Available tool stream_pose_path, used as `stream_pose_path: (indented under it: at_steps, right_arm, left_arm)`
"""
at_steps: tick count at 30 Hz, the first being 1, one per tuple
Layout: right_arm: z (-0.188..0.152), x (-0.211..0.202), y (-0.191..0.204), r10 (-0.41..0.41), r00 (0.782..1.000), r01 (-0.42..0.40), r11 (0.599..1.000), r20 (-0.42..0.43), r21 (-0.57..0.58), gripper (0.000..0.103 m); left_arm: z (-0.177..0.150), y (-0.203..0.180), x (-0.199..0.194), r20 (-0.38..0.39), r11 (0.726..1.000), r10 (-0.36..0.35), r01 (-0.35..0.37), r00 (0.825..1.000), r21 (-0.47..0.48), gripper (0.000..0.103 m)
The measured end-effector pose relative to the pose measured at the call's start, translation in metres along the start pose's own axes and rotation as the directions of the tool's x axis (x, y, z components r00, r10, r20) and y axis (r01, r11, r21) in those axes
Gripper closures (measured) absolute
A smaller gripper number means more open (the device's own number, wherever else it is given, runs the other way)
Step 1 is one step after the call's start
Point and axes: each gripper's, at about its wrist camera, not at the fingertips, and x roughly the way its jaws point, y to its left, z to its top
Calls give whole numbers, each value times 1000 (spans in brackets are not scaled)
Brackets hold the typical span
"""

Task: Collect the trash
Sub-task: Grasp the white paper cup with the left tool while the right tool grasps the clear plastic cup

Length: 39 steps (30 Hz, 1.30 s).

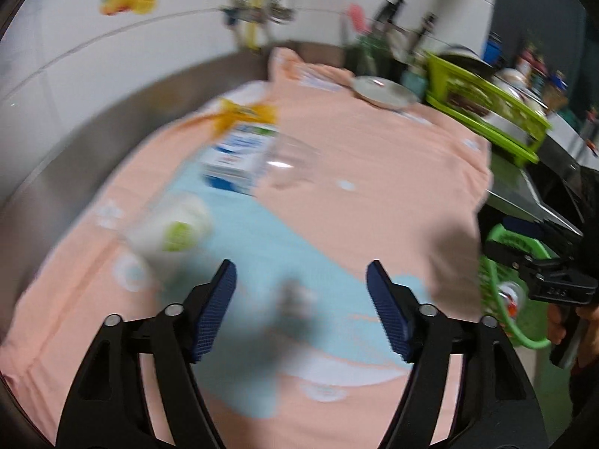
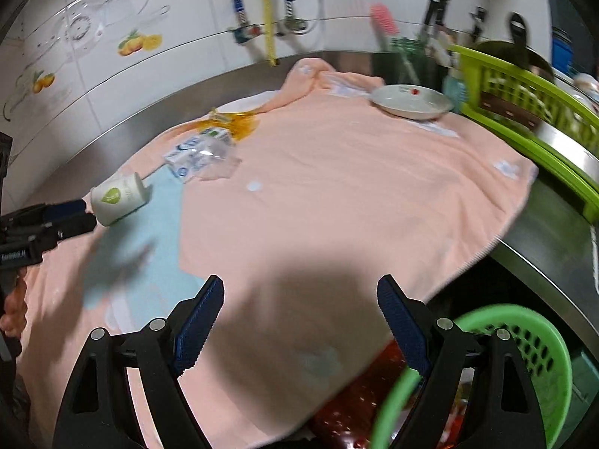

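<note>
A white paper cup with a green logo [image 1: 176,224] [image 2: 119,198] lies on its side on the pink and blue cloth [image 2: 337,187]. Behind it lie a blue and white carton [image 1: 239,153] [image 2: 187,157], a clear plastic cup [image 1: 292,161] [image 2: 217,157] and a yellow wrapper [image 1: 243,112] [image 2: 236,121]. My left gripper [image 1: 301,284] is open and empty, just right of and nearer than the paper cup; it also shows in the right wrist view [image 2: 80,211] reaching the cup. My right gripper [image 2: 299,299] is open and empty over the cloth's near edge, above a green trash basket [image 2: 524,355] [image 1: 524,295].
A white plate [image 2: 411,103] sits at the back of the cloth. A green dish rack [image 2: 524,101] with a pot stands on the right. A steel counter [image 2: 554,232] edges the cloth. A tiled wall with pipes rises behind. The left wrist view is motion-blurred.
</note>
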Motion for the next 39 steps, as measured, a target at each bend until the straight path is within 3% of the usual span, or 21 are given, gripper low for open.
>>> stream_pose_path:
  at_steps: [7,12,22,28,39]
  right_arm:
    - [34,30,45,56,998,-58,996,-23,-70,22]
    - [55,54,76,84,996,-87,989,-35,-116,22]
    - [94,112,103,147,987,-152,986,-66,-73,22]
    - [108,143,101,162,984,-163,987,-74,-2,30]
    - [119,176,89,192,977,-182,978,-90,104,39]
  left_arm:
    - [7,68,-1,31,992,106,-103,994,-71,21]
    - [5,92,13,12,990,105,-104,994,-91,18]
    - [3,105,43,-16,994,79,-80,997,-71,15]
    - [6,112,55,-14,996,51,-51,999,-66,10]
    - [11,114,69,-17,998,4,-5,1000,-69,10]
